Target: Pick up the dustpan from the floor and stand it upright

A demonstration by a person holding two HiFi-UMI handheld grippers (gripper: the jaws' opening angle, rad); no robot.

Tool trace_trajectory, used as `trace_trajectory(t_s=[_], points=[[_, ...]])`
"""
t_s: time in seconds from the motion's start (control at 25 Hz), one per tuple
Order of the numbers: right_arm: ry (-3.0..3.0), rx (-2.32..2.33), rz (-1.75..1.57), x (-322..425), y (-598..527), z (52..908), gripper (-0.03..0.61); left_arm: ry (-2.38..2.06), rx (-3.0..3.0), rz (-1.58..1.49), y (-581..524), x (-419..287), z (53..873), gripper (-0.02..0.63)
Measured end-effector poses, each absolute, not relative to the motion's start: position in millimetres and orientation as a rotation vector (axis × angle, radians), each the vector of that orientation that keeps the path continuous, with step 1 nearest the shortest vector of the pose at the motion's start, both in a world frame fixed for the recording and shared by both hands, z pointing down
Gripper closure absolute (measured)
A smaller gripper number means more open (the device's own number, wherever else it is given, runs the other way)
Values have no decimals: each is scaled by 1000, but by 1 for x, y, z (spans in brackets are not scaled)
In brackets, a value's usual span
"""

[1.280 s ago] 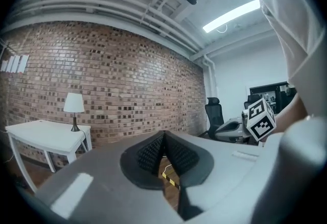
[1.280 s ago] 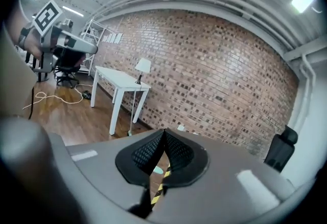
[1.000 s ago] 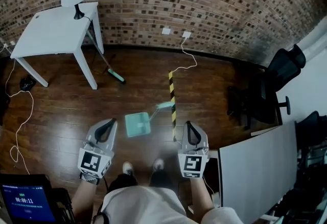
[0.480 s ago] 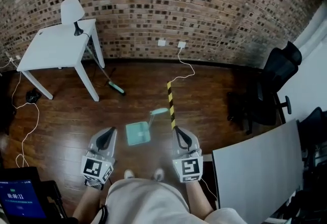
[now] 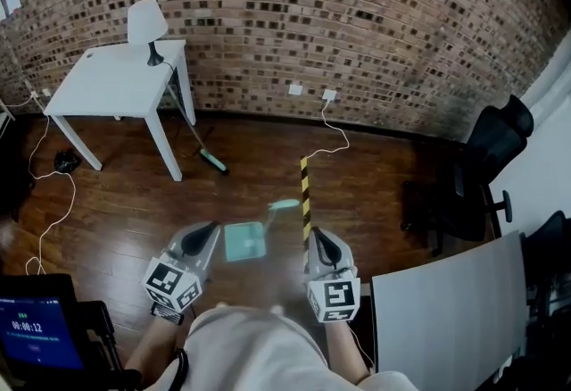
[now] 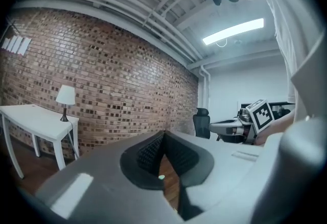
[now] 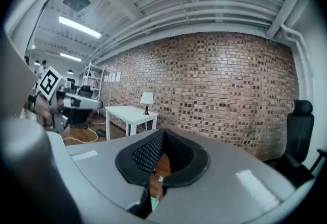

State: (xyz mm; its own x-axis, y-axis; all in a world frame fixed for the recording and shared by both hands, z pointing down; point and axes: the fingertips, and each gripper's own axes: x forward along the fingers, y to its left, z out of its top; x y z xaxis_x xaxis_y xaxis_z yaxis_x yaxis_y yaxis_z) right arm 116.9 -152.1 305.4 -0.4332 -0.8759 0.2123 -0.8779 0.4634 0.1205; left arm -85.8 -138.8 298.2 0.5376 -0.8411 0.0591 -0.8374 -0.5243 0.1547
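One teal dustpan (image 5: 243,242) lies flat on the floor (image 5: 116,202), just ahead of the person and between both tools. The left gripper (image 5: 207,231) and right gripper (image 5: 315,236) have lifted slightly since a second ago, each with jaws together on nothing. By my judgement the pickup has not begun.

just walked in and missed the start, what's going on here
A person holds a two-jaw gripper in each hand above a wooden floor. The left gripper and the right gripper both have their jaws together and carry nothing. The teal dustpan lies flat on the floor between them, not yet picked up, with its handle toward the striped tape. A broom leans by the white table.
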Motion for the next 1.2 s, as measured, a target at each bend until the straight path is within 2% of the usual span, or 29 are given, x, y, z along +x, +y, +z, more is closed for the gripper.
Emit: trace_trajectory(t_s=[0.2,0.44,0.72,0.96,1.2], points=[[-2443,1460,-8,101,-144,309,566,-1386,2606,-53,-133,-99,294,612],[-2518,1476,174,72,-128,301,566,-1341,2626,-15,-127,-127,283,612],[-2664,1498,198,53,-107,281,566,-1309,2684,-167,-113,-149,263,612],[-2686,1470,199,55,-63,282,566,-1407,2659,-178,-72,-147,267,613],[-2709,1501,187,77,10,276,566,-1359,2666,-237,17,-117,262,613]])
